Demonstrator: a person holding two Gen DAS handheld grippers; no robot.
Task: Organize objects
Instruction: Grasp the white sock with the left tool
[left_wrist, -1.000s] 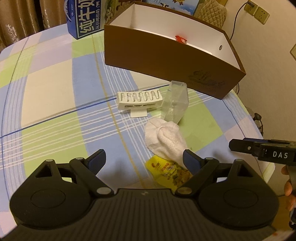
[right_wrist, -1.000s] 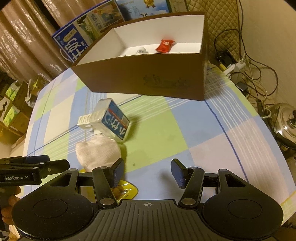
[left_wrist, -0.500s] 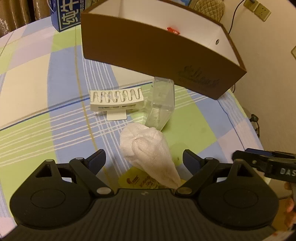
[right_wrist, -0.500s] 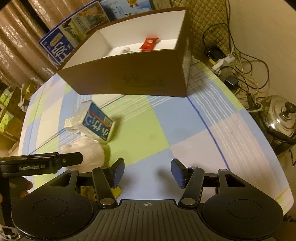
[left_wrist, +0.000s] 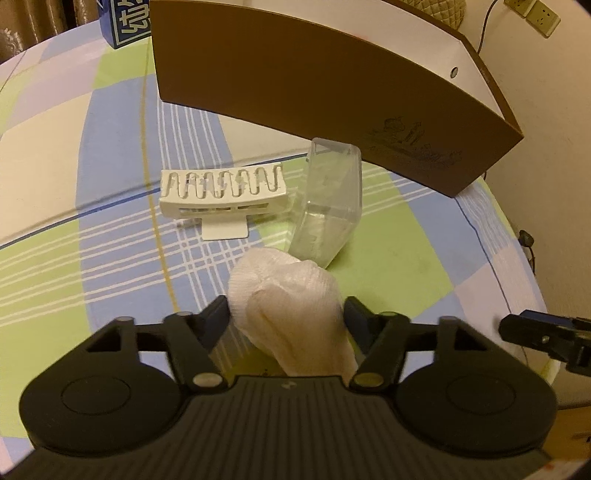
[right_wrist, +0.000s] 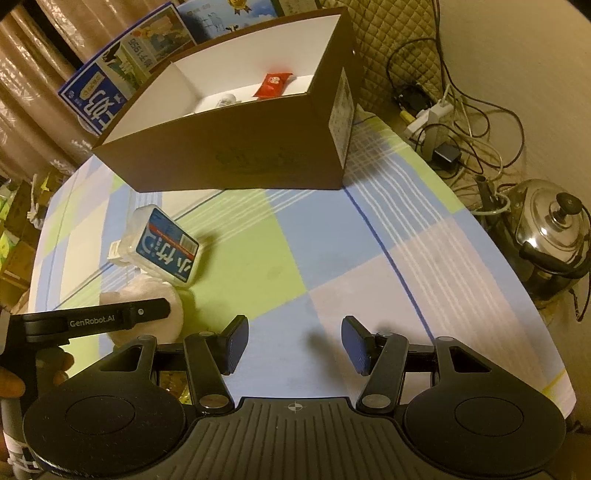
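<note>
Left wrist view, scanning left to right: checked cloth in blue, green and cream covers the worktop (left_wrist: 74, 177). Mid-left lies a white plastic rack (left_wrist: 223, 192) w/ a wavy slotted top, flat on the cloth. Just beside it on the right, a clear plastic case (left_wrist: 328, 206) leans tilted, near the front wall of the brown cardboard box (left_wrist: 332, 81) behind. In front of both, my left gripper (left_wrist: 284, 317) has a white knitted sock (left_wrist: 288, 306) between its jaws; the blue pads sit against the fabric on each side, so I read it as clamped on the sock. A bit of yellow wrapper shows under the sock, mostly hidden. Far right edge: tip of the other tool.

Right wrist view, left to right: the left tool's arm marked GenRobot.AI crosses over the sock; a person's fingers (right_wrist: 59, 373) hold its handle. The case shows a blue label from this side. The box interior is white, w/ a red snack packet (right_wrist: 273, 85) and a small whitish item inside; can't identify the latter. My right gripper (right_wrist: 293, 345) hangs over bare cloth, jaws spread wide, nothing in them. Cables and a steel pot sit off the worktop's right edge.

Step in hand, as I judge it: picking up the sock. Next move calls for lifting it clear of the case and wrapper, carrying fwd over the box's front wall, then releasing inside.
</note>
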